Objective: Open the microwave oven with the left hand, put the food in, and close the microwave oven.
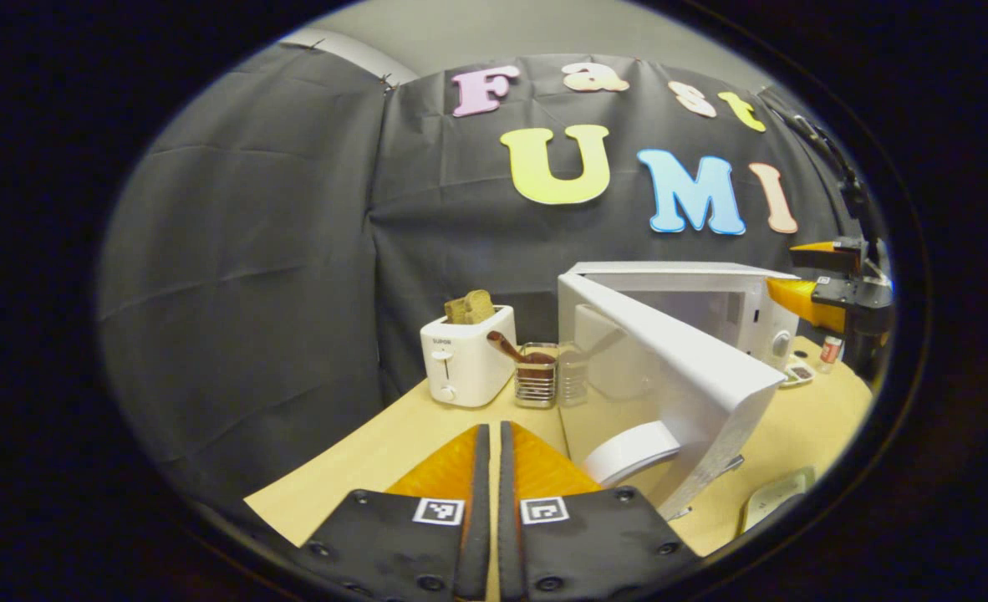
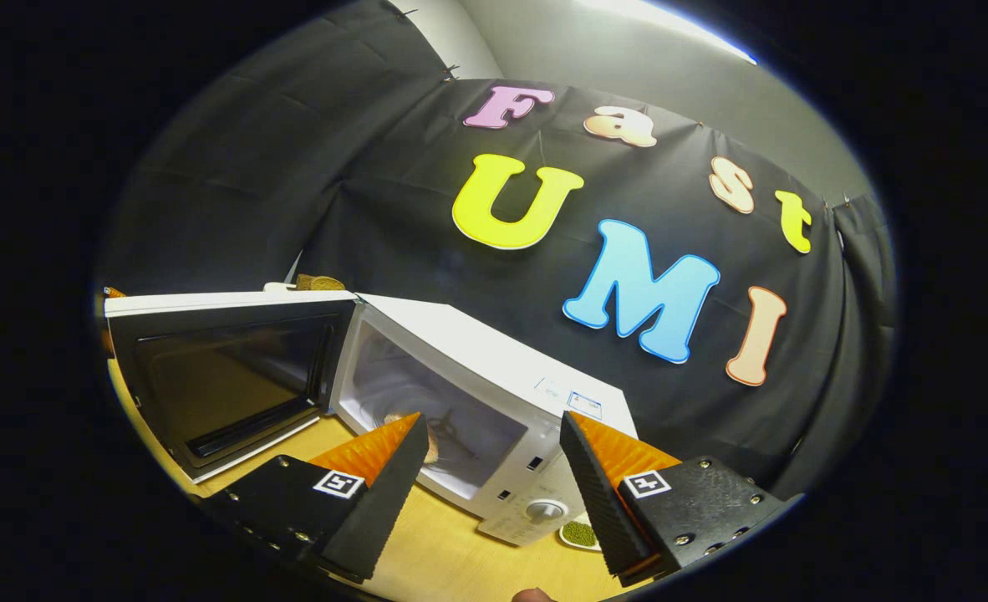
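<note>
On the pale wooden worktop stand one white toaster with one brown bread slice, two ribbed glass jars, and one white microwave oven, its door wide open. Food lies inside. The left claw is closed on nothing; the right claw is spread open before the oven.

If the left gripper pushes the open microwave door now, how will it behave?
The door stands wide open on its hinge, so it should swing rather than flex; it looks like a stiff panel. The microwave looks bulky and sits flat on the table, so it probably won't slide. The left gripper is shut, fit for nudging.
</note>
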